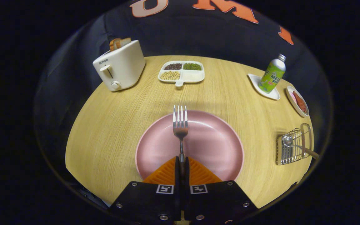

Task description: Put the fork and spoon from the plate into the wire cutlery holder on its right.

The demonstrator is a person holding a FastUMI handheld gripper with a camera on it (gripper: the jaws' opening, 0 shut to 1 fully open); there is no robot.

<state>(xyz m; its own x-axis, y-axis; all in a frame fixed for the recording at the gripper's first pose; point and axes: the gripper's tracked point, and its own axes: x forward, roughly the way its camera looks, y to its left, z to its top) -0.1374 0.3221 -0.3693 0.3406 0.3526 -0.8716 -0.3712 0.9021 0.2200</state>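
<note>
My gripper (182, 162) is shut on the handle of a metal fork (180, 123). The fork points straight ahead from the orange fingers (166, 173), tines up, over the pink plate (211, 147). The plate lies on the wooden table directly under and ahead of the fingers, with nothing else on it. To the right of the plate stands the wire cutlery holder (292, 150). A spoon (287, 141) rests in it, its bowl at the holder's left part and its wooden handle sticking out to the right.
Beyond the plate sits a white divided dish (182, 72) of beans. A white toaster (120, 66) with bread stands at the far left. At the far right are a green bottle (272, 75) on a white coaster and a small dish (298, 101) of food.
</note>
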